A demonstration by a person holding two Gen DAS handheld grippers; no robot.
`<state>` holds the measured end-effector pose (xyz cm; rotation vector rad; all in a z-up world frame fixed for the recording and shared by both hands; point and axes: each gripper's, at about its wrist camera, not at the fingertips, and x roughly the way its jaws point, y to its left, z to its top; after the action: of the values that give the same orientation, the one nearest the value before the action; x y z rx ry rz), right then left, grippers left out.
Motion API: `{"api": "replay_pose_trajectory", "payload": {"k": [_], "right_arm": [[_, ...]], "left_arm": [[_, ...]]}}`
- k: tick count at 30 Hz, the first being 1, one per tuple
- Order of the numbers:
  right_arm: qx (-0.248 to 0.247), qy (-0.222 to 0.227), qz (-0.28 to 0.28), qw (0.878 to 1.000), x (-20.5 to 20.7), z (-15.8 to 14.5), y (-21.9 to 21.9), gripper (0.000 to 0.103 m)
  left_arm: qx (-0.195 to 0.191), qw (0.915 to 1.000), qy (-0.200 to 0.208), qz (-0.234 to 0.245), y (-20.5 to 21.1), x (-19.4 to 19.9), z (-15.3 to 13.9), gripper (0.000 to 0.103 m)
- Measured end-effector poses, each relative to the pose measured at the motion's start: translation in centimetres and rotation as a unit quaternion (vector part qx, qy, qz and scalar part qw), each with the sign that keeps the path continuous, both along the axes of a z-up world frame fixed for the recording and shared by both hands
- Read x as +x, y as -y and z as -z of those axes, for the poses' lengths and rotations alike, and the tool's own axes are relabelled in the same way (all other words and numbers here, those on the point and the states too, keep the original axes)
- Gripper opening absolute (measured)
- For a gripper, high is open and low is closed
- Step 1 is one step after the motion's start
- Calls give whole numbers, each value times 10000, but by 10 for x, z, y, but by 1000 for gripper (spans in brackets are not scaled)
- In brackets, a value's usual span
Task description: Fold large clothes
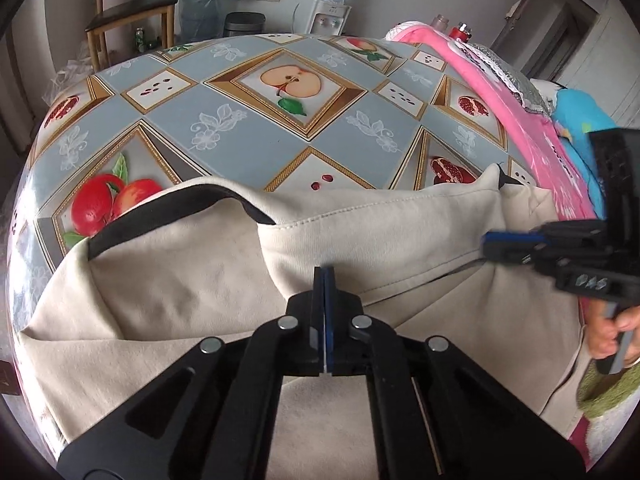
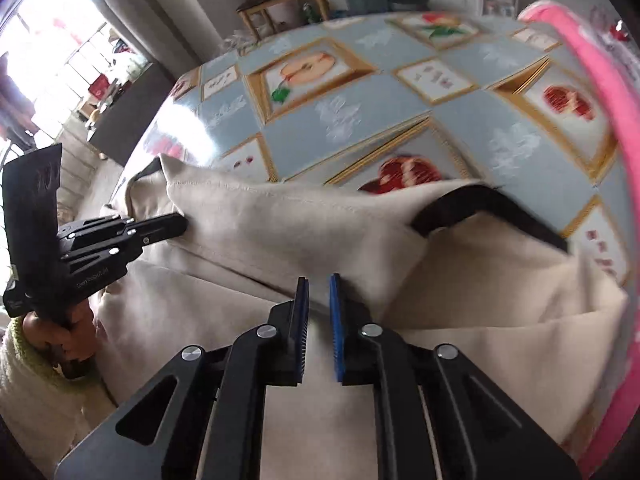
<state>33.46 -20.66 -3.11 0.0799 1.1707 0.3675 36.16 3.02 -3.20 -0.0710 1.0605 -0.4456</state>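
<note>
A large beige garment (image 1: 180,280) with a black neck band (image 1: 168,212) lies bunched at the near edge of the table (image 1: 256,128). My left gripper (image 1: 324,274) is shut on the hem of a raised fold of it; the right wrist view shows the same gripper (image 2: 182,222) pinching the cloth. My right gripper (image 2: 319,292) points down at the same hem (image 2: 248,276), further right. Its blue pads (image 2: 335,320) stand a narrow gap apart with the hem edge between them, not visibly pressed. The left wrist view has this gripper (image 1: 490,248) at the right.
The table wears a fruit-patterned cloth. A pink garment (image 1: 532,128) and a blue one (image 1: 576,108) are heaped along its right side. A wooden chair (image 1: 132,12) and a water dispenser (image 1: 330,16) stand beyond the far edge. A hand (image 1: 608,332) holds the right gripper's handle.
</note>
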Motion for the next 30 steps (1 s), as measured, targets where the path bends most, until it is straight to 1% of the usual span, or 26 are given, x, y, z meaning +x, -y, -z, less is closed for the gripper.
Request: {"api": "replay_pose_trajectory", "payload": {"k": [1,2,4,5,6,7,9,10,11,14,16,17,18,20,21,22,24,25,27,28,30], "right_arm": [[86,115,3,9999,-3,-10,2,13],[70,166,17,9998,-5,-14,3,13],[-336,218,72,9992,-4,-11,1,13],[-665,149,124,9976,-1,-1,0,13],[-821,68,128,9965,2,9,-1,13],[-818,167,114,9964,2,12,0,13],[-793,39,275,9965,5,9,2,13],[-737,37,392,9965,5,4,2,13],[-620,156,392,9972,3,-4,-1,14],[-430,534,88,9976,1,-23,-24,15],[-477,730,-165,9961,5,-25,-45,15],[-530,800,-311,9949,9,-19,-58,15],[-555,748,-393,9949,14,-11,-66,16],[-868,609,-391,9936,21,10,-77,17],[-834,736,-369,9931,17,8,-77,18],[-807,684,-357,9937,18,7,-76,18],[-678,535,-284,9959,20,5,-72,18],[-654,538,-303,9959,21,6,-72,18],[-629,522,-301,9962,22,6,-72,18],[-609,498,-302,9964,22,5,-71,18],[-433,500,-300,9974,19,-4,-63,18]], "left_arm": [[-10,10000,5,-3,-1,0,0,2],[-29,10000,9,-11,-3,0,1,2],[-49,10000,35,-25,-3,-1,1,2],[-56,10000,43,-32,-4,-1,1,2],[-66,10000,50,-40,-4,-2,1,2],[-69,9999,65,-42,-4,-2,1,2],[-69,9999,79,-45,-5,-4,1,2],[-70,9999,94,-47,-5,-5,1,2],[-92,9999,104,-48,-6,-5,1,2],[-162,9998,122,-46,-8,-5,2,2],[-215,9997,117,-57,-10,-5,2,2],[-217,9997,124,-58,-10,-6,2,2],[-205,9997,138,-58,-9,-6,2,2],[-162,9997,166,-44,-9,-8,1,2],[-138,9997,178,-30,-9,-8,0,2],[-103,9998,189,-14,-9,-8,-2,2],[-133,9993,356,11,-11,-9,-12,2],[-172,9987,487,16,-11,-7,-20,2],[-138,9983,566,-65,-10,1,-26,3],[-54,9985,539,-101,-9,6,-25,3],[204,9992,339,-110,-5,14,-15,3]]}}
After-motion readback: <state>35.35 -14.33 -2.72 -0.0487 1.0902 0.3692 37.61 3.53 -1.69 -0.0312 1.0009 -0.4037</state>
